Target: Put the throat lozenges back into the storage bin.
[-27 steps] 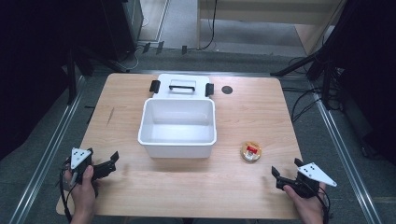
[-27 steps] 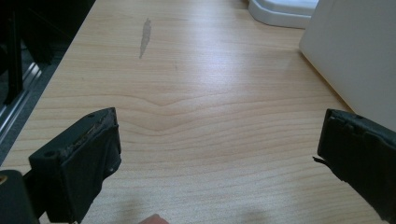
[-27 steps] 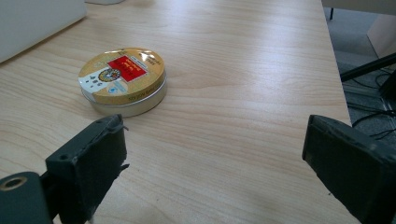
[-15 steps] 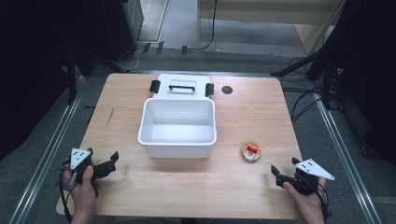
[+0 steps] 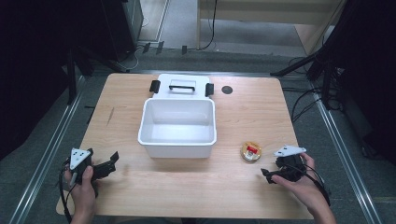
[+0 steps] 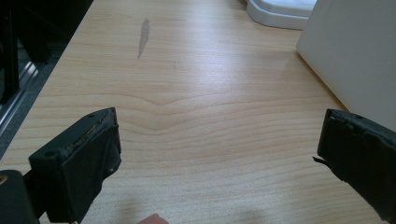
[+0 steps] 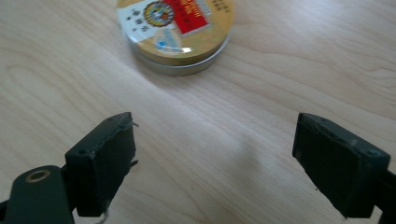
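A: How is the right gripper (image 5: 267, 176) placed?
B: It is held low over the wooden table (image 5: 243, 196), jaws spread wide with nothing between them. The round gold tin (image 5: 251, 151) with the red label is seen lying flat just ahead of it, untouched, right of the white bin (image 5: 178, 140).

A: And the left gripper (image 5: 111, 163)?
B: It is held at the near left corner, jaws likewise spread apart and empty, pointed towards the bin. The bin's lid (image 5: 182, 87) is laid behind it
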